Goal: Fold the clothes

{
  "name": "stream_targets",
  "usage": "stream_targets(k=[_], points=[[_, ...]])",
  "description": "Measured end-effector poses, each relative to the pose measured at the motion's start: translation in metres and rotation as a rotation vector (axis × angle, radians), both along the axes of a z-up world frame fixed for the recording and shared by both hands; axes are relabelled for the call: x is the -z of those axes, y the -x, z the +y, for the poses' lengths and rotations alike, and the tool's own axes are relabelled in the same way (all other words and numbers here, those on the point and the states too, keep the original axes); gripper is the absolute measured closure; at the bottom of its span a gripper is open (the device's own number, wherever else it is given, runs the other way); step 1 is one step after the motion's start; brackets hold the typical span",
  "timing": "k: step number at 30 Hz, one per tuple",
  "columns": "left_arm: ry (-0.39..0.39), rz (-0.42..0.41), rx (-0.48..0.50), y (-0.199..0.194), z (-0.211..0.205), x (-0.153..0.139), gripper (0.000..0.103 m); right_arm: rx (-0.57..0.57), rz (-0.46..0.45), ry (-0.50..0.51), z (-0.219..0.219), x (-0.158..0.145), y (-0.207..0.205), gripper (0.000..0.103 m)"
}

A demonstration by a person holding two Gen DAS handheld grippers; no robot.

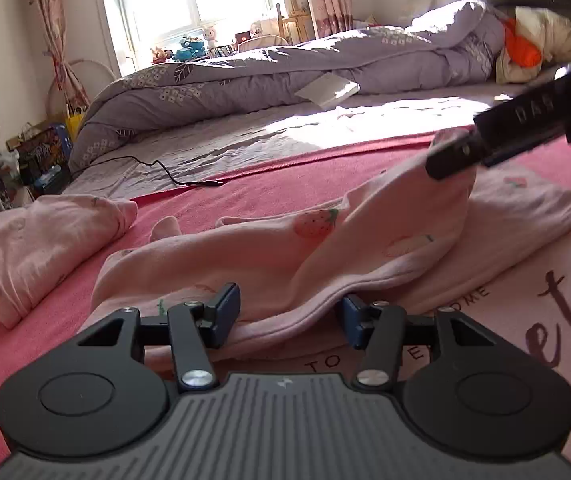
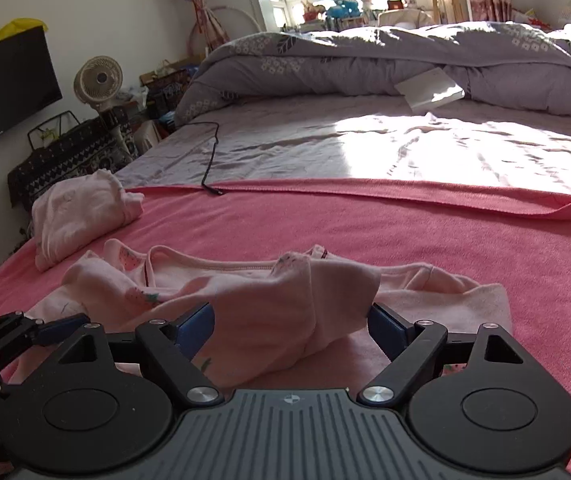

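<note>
Right wrist: pink blanket [image 2: 365,232] covers grey bed [image 2: 325,144].

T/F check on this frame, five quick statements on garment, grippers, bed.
1. The garment lies on a pink blanket. True.
2. The garment has a strawberry print. True.
3. A second pink garment lies spread flat. False: it sits bunched at the blanket's left edge.
4. The left gripper has nothing between its fingers. False: garment fabric lies between them.
5. The black cable lies across the garment. False: it lies on the grey sheet, its end at the blanket's far edge.
</note>
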State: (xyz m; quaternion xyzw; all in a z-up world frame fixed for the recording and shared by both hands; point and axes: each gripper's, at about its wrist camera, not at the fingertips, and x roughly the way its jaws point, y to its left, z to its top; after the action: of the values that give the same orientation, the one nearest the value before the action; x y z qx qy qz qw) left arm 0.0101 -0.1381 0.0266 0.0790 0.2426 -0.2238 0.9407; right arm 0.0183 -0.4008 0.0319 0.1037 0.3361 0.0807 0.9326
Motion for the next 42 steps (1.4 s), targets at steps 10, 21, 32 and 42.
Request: stream_targets(k=[10,21,32,42], points=[[0.047,0.073,-0.276,-0.048,0.045,0.009,0.034,-0.063,-0.18,0.301,0.007,-0.017,0.038,0.012],[0.168,0.16,-0.267,-0.06,0.065,0.022,0.029,-0.12,-0.174,-0.143,-0.004,-0.032,-0.006,0.081],[0.171,0.16,-0.265,-0.059,0.063,0.021,0.026,0.328,-0.017,0.079,-0.06,-0.004,0.027,0.05],[0.166,0.157,-0.264,-0.059,0.061,0.02,0.025,0.177,0.062,-0.182,-0.03,0.027,0.012,0.081]])
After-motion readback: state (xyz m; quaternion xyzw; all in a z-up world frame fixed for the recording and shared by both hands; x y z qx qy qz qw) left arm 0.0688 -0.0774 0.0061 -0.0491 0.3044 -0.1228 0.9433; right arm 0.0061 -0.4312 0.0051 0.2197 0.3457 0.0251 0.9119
